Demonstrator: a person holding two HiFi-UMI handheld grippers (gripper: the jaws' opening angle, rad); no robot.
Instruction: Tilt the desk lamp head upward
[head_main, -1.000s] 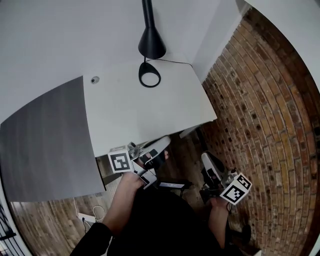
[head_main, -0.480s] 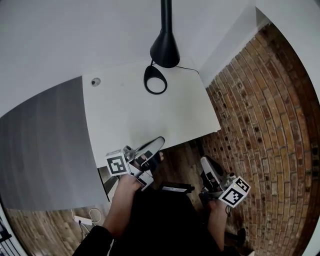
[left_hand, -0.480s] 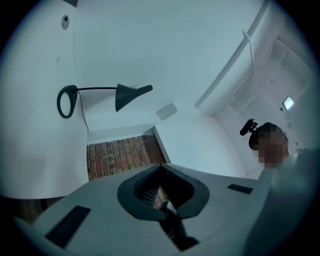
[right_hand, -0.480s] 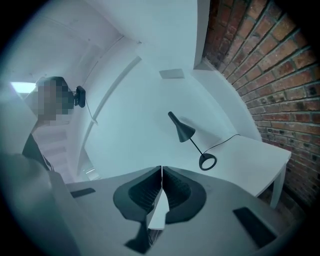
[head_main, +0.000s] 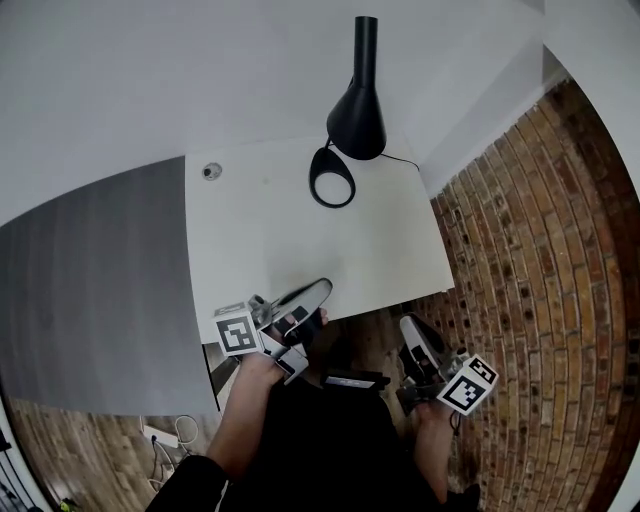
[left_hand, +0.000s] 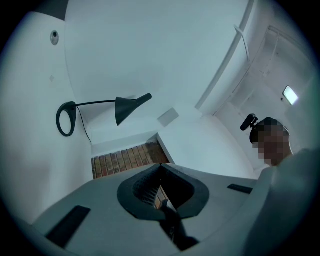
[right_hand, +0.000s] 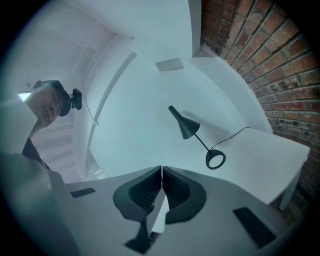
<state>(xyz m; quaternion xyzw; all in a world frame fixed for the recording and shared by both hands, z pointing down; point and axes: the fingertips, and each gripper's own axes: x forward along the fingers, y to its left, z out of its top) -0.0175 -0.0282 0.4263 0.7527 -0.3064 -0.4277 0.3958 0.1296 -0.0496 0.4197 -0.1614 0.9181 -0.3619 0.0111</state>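
Standing on its ring base near the far right corner of the white desk, the black desk lamp is rising close to upright along its long axis, and its cone head is pointing mouth-down toward the desk. At the desk's near edge, the left claw is hovering clenched, tips meeting on nothing. Further right, the right claw is hanging over the wooden floor beside the brick wall, likewise clenched and empty, well apart from the lamp.
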